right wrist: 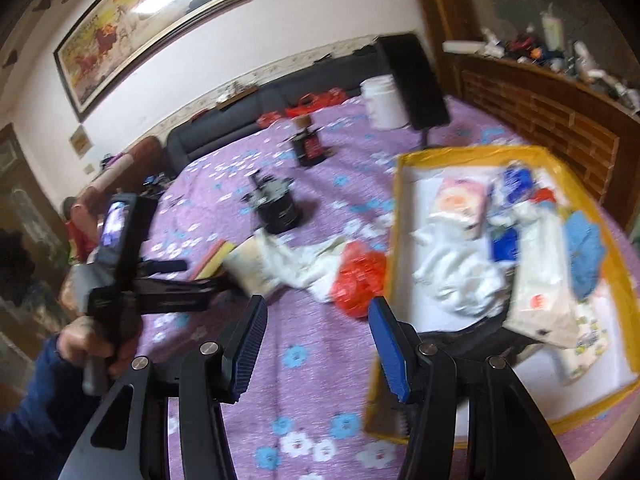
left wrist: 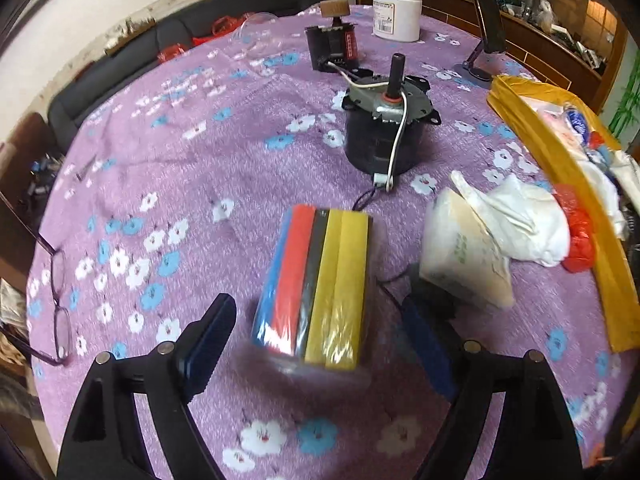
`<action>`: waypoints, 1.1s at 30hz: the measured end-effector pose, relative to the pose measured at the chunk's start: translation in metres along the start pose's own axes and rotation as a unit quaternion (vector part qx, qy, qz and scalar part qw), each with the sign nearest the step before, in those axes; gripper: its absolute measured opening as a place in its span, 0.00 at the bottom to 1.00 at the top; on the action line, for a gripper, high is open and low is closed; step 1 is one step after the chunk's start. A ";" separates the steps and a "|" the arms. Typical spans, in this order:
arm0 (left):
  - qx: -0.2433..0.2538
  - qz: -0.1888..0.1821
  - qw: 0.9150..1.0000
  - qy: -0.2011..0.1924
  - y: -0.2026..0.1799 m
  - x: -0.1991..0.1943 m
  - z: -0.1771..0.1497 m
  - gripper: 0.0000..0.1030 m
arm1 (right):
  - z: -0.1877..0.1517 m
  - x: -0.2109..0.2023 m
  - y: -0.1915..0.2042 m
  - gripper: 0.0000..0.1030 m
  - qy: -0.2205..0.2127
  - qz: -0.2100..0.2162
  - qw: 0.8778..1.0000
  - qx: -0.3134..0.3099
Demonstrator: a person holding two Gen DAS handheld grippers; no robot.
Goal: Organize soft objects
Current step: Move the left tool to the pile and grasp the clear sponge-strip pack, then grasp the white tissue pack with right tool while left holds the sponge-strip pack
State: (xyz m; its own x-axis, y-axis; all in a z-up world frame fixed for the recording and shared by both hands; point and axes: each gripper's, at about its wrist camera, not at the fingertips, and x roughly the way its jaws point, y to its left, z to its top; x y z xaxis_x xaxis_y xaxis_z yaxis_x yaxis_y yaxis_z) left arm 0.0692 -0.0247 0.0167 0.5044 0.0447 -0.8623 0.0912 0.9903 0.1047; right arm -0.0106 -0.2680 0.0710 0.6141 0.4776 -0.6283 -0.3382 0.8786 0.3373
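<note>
The left claw (left wrist: pixel 316 322) stands wide apart over a purple flowered tabletop (left wrist: pixel 180 152), its two blue-padded fingers (left wrist: pixel 212 332) on either side of a wrapped pack of sponges (left wrist: pixel 316 284) without touching it. The pack lies on the cloth, showing blue, red, black and yellow strips under shiny film; its near end is blurred. The right-hand finger of this claw is smeared by motion and partly covers the lower edge of a pale soft packet (left wrist: pixel 464 256) lying just beside the sponges. A crumpled white bag (left wrist: pixel 516 220) rests against that packet, with a red plastic bag (left wrist: pixel 576 236) touching its far side. Beyond the sponges sits a dark cylindrical motor (left wrist: pixel 380 128) with a white wire, and farther back a small black and red part (left wrist: pixel 334 46) and a white jar (left wrist: pixel 396 12). A pair of glasses (left wrist: pixel 58 304) lies near the left edge, partly cut off.

In the right wrist view, the right claw (right wrist: pixel 318 344) is parted with nothing between its pads, hovering over bare cloth beside a yellow-rimmed box (right wrist: pixel 394 216). The box holds a heap of soft things, white cloths, packets and something blue, too blurred to name one by one; its near corner is hidden behind the claw's finger. At the left of this view a hand (right wrist: pixel 100 344) in a dark blue sleeve grips the other tool's handle; its fingers reach toward the pale packet, and the sponges show only as a sliver there.
</note>
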 end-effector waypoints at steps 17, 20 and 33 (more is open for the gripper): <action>-0.097 -0.044 0.992 -0.066 0.051 -0.028 -0.005 0.46 | 0.015 0.128 0.056 0.62 0.153 0.051 0.987 -0.025; -0.099 -0.052 0.991 -0.070 0.053 -0.031 -0.004 0.46 | 0.025 0.144 0.053 0.65 0.153 0.015 0.988 -0.024; -0.101 -0.067 0.989 -0.082 0.060 -0.044 -0.007 0.46 | 0.043 0.173 0.051 0.81 0.174 0.131 0.975 0.035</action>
State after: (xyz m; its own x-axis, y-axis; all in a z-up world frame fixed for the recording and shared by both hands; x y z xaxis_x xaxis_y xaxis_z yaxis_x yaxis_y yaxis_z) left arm 0.0460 0.0335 0.0573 0.6341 -0.0940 -0.7675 0.0008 0.9927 -0.1209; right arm 0.1094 -0.1406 0.0099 0.2303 0.6658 -0.7097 -0.3949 0.7305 0.5572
